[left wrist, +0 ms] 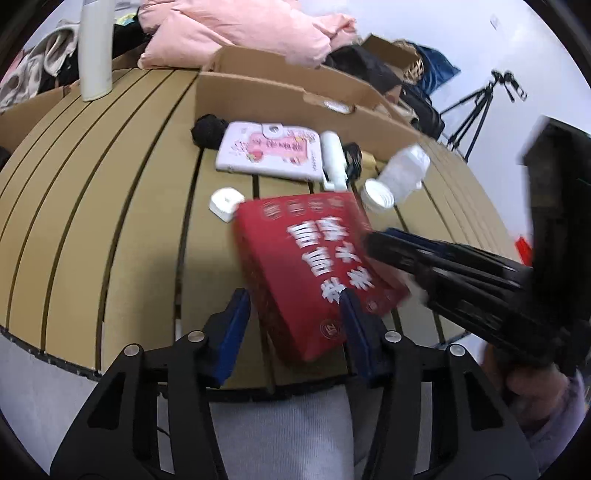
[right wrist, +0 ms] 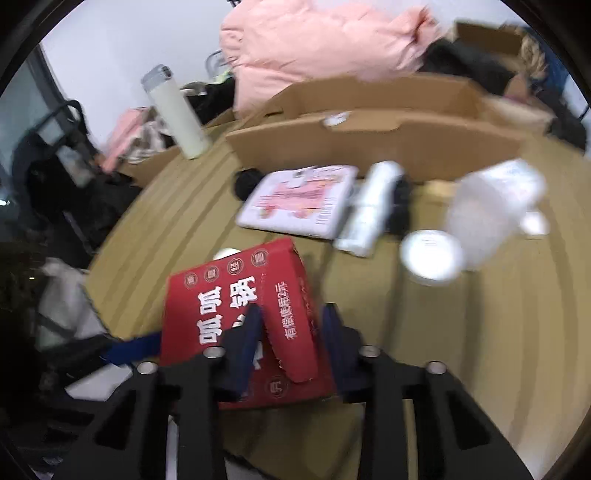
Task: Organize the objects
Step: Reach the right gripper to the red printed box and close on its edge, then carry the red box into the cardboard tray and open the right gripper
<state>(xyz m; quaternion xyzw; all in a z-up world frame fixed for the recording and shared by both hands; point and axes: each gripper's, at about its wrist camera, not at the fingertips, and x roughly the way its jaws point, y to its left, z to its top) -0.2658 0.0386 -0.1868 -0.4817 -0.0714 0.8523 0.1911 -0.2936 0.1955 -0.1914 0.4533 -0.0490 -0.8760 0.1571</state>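
A red box with white characters (left wrist: pixel 310 269) lies tilted near the table's front edge; it also shows in the right wrist view (right wrist: pixel 243 310). My right gripper (right wrist: pixel 291 314) is shut on its right side, one finger on top and one beside it; in the left wrist view its black body (left wrist: pixel 443 258) reaches in from the right. My left gripper (left wrist: pixel 295 302) is open, its blue pads on either side of the box's near end, apart from it. Behind lie a white-pink wallet (left wrist: pixel 269 151), a white tube (left wrist: pixel 332 155), a clear lidded jar (left wrist: pixel 395 181) and a small white charger (left wrist: pixel 225 203).
A long open cardboard box (left wrist: pixel 280 92) stands behind the objects. A tall white bottle (left wrist: pixel 96 48) stands at the back left. A pink jacket (left wrist: pixel 240 29) and dark clothes are piled beyond. A tripod (left wrist: pixel 476 110) stands at the right. The table edge (left wrist: pixel 55 362) is close.
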